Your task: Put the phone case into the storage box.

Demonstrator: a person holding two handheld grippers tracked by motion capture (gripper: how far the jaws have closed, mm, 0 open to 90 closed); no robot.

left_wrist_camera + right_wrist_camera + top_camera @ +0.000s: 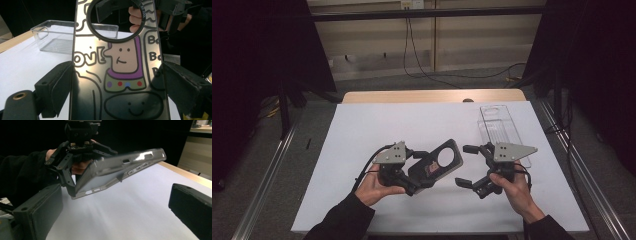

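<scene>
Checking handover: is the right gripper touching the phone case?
Apart. Right gripper view shows right gripper open, its jaws short of the phone case.

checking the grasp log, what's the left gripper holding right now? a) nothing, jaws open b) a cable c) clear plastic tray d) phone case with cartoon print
d: the left gripper is shut on the phone case, its cartoon-printed back between both jaws.

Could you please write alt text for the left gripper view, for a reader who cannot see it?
A phone case with cartoon drawings and a round black ring near its top stands clamped between the two black jaws of the left gripper. Behind it, a clear plastic tray rests on the white table. Through the ring, part of a hand shows.
</scene>
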